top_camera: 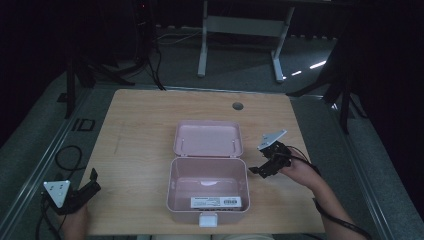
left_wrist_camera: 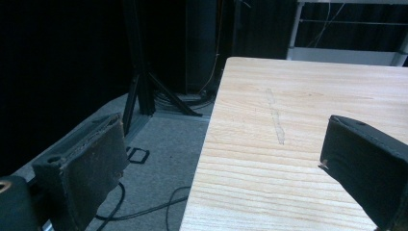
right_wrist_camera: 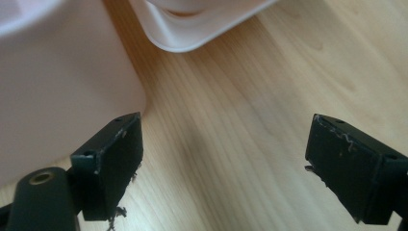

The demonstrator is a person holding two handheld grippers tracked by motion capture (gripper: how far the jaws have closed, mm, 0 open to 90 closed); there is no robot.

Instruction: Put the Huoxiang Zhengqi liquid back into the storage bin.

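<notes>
- In the middle of the wooden table (top_camera: 135, 125), toward the person's edge, a pink plastic box (top_camera: 207, 192) stands with its lid (top_camera: 208, 138) thrown back flat behind it, so the box and the lid together make a long shape running away from the person
- A white label (top_camera: 216, 202) lies at the front inside the box, and a small white latch (top_camera: 208, 219) hangs at the front wall
- The right gripper (top_camera: 264, 167) hovers just beside the right wall of the box, near the back corner where the hinge is; its jaws are wide apart and hold nothing
- In the right gripper view the box wall (right_wrist_camera: 62, 96) is close to the left jaw and the lid corner (right_wrist_camera: 192, 33) is just ahead, with bare wood between the jaws
- The left gripper (top_camera: 85, 192) rests at the front left corner of the table, well apart from the box; its jaws are also spread wide and empty, and they point along the table's left edge, away from the box
- The deciding relation, in my judgement: the box lies to the left of the right gripper, so the right hand is much the nearer one, and to reach the lid it would need to go forward and a little inward
</notes>
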